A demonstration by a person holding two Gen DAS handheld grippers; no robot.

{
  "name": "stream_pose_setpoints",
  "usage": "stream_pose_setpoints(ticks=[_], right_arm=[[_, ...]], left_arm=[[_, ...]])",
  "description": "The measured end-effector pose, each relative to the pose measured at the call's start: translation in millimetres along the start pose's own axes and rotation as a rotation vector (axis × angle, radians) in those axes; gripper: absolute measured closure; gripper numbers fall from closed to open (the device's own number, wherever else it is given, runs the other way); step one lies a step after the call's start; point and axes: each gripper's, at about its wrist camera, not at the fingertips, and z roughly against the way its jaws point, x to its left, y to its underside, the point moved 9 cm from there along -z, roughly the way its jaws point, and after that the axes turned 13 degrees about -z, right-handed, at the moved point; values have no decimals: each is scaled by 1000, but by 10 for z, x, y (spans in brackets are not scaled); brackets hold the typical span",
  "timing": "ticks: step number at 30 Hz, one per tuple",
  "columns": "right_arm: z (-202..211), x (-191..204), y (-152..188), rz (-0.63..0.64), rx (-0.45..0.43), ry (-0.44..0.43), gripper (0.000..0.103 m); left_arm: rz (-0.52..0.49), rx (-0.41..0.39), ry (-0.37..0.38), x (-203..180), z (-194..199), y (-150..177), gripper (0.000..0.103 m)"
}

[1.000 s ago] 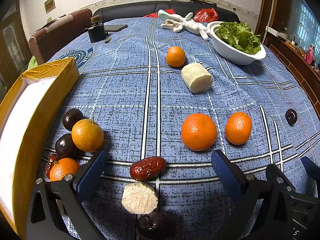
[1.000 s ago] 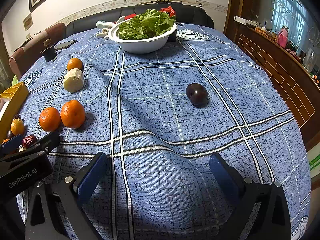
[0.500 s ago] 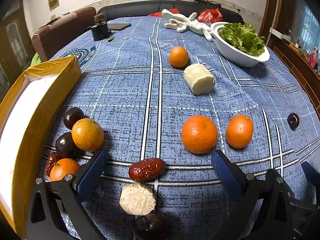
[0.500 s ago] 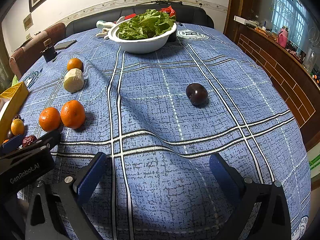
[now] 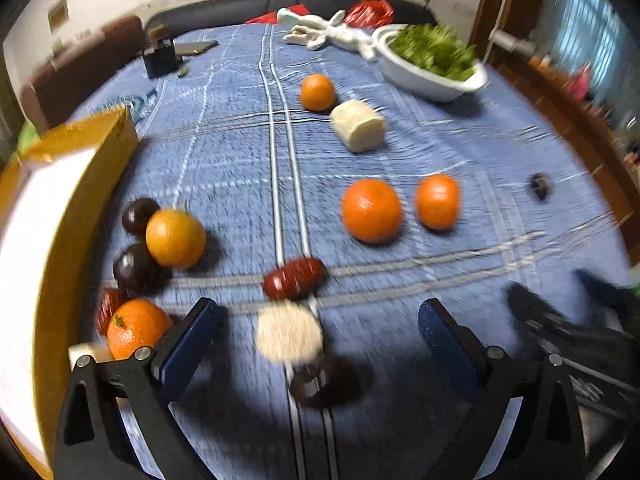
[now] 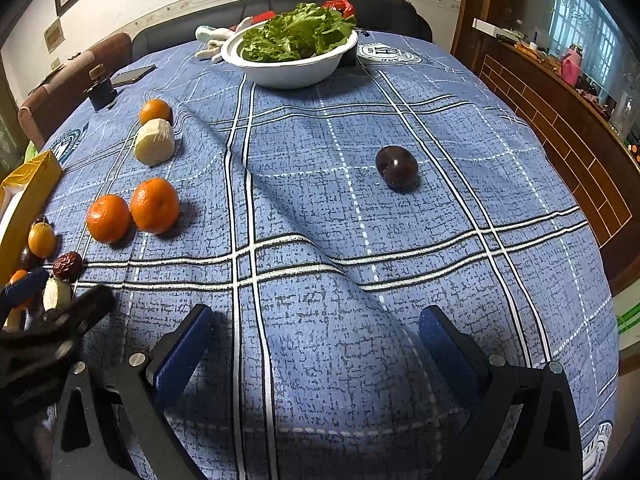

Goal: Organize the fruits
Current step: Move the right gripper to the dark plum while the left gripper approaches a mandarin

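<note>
My left gripper [image 5: 318, 320] is open over the blue checked cloth; a red date [image 5: 294, 278], a pale cut round [image 5: 289, 334] and a dark fruit [image 5: 322, 380] lie between its fingers. Two oranges [image 5: 371, 211] sit ahead to the right. By the yellow box [image 5: 64, 216] cluster an orange [image 5: 175, 238], dark plums [image 5: 134, 266] and a small orange [image 5: 136, 328]. My right gripper [image 6: 316, 328] is open above bare cloth, well short of a lone dark plum [image 6: 396, 166]. The left view is blurred.
A white bowl of lettuce [image 6: 294, 66] stands at the far side. A peeled pale chunk [image 6: 155, 142] and an orange [image 6: 156, 111] lie at mid-left. A small black item [image 6: 102, 92] and a phone [image 6: 132, 75] rest at the far left. A wooden counter [image 6: 560, 120] borders the right.
The left gripper has swung with motion blur, so the date, cut round and dark fruit shifted right and up in its view. The right gripper has held almost still.
</note>
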Motion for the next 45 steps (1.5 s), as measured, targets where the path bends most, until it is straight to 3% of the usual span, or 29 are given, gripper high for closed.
stream_pose_setpoints(ticks=[1,7,11,15,21,22,24,26,27,31,36,39,45], right_arm=[[5,-3,5,-5,-4,5,0],[23,-7,13,-2,-2,1,0],[166,-185,-4,-59,-19,20,10],[516,-329,-142,-144,-113,-96,10],[1069,-857,-352,-253,-282,-121,11],[1094,-938,-354,-254,-281,-113,12],[1056,-995,-344,-249,-265,-99,29],[958,-956,-300,-257,-211,-126,38],[882,-860,-272,-259,-173,-167,43],[698,-311,-167,-165,-105,-259,43],[450,539,-30,-5,-27,-339,43],[319,902,68,60,19,-364,43],[293,1555,611,272,89,-468,43]], left_arm=[[26,-35,43,20,117,31,3],[93,-195,103,396,744,90,3],[229,-194,135,923,942,208,3],[307,-189,120,1324,1015,395,3],[325,-212,213,1203,1000,437,3],[323,-211,219,1173,990,429,3],[312,-208,234,1092,952,407,3],[307,-205,213,1094,934,407,3],[313,-202,214,1104,923,404,3],[326,-195,189,1186,915,428,5],[266,-177,152,1131,903,431,23],[193,-166,103,1074,882,425,26],[114,-157,57,1017,816,387,26]])
